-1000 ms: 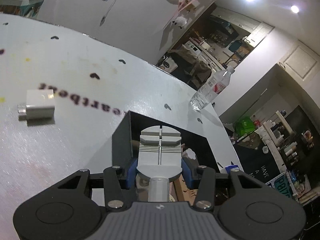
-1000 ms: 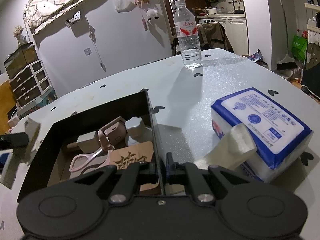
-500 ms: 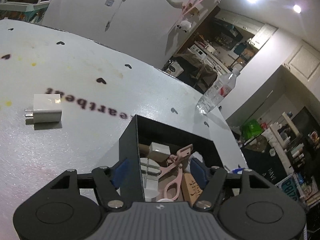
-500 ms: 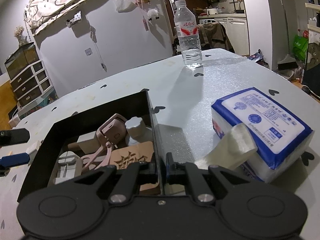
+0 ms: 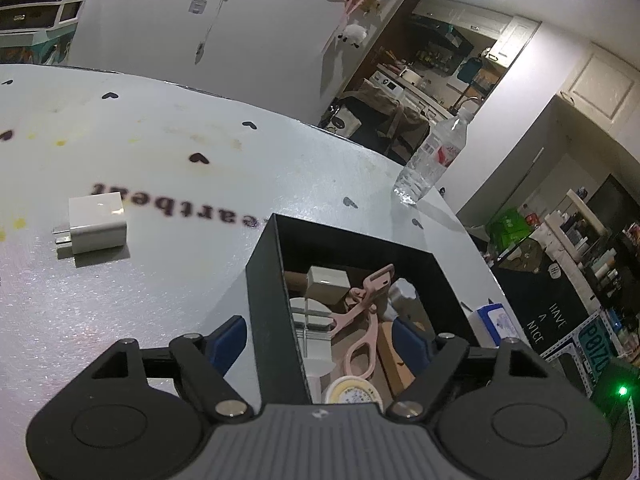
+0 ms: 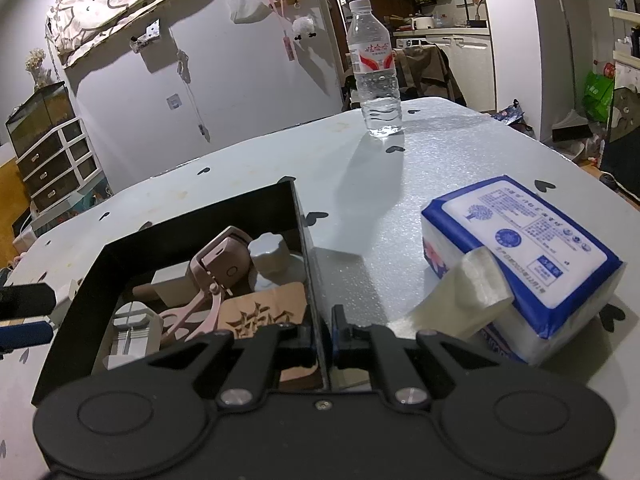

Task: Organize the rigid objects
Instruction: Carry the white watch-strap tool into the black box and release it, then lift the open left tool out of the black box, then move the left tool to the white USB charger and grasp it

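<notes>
Left gripper (image 5: 320, 336): jaws opening, empty, straddling black box (image 5: 264, 280) wall. Right gripper (image 6: 322, 330): clamped on box's right wall.

black box (image 6: 192, 226) holding items, white charger (image 5: 97, 224) outside

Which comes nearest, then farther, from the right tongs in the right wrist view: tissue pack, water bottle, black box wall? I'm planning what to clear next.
1. black box wall: pinched between the shut right tongs, at centre.
2. tissue pack: on the table, to the right and slightly ahead.
3. water bottle: upright near the table's far edge, straight ahead.
</notes>
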### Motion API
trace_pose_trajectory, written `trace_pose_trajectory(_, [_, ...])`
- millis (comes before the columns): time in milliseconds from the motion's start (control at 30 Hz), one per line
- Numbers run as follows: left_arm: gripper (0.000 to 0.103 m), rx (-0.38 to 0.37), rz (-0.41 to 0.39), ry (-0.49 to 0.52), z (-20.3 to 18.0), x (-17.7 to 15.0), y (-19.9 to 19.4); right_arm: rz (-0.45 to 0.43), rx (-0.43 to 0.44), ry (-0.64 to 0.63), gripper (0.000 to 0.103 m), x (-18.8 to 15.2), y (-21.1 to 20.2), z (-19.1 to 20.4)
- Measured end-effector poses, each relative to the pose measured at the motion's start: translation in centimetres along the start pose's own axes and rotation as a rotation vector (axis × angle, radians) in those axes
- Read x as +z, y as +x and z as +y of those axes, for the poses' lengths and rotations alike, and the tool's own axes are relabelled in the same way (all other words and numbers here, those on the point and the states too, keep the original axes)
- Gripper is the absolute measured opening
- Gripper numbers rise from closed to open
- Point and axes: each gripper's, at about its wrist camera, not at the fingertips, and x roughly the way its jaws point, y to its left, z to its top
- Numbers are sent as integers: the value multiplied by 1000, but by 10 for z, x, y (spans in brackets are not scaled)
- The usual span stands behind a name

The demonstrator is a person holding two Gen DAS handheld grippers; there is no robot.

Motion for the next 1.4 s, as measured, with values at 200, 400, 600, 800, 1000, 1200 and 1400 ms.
trace_pose_trajectory(200, [93,34,6,25,1,-1,-2,0,-4,0,7,0,0,0])
trace_pose_trajectory(400, [101,51,11,41,4,-4,-3,1,-14,-4,7,0,0,1])
trace_pose_trajectory(600, [103,100,16,28,17,-6,-2,1,-21,-9,7,1,0,3])
trace_pose_trajectory(800, [103,155,13,20,34,-6,-3,2,-26,-10,7,1,-1,4])
trace_pose_trajectory(1000, [103,229,6,7,54,-6,-3,2,-27,-11,7,1,-1,4])
trace_pose_trajectory(1200, [103,309,-12,13,69,-7,-1,2,-26,-11,7,1,-1,4])
trace_pose_trajectory(1400, [103,407,-63,79,73,-5,5,1,-26,-11,7,1,-1,4])
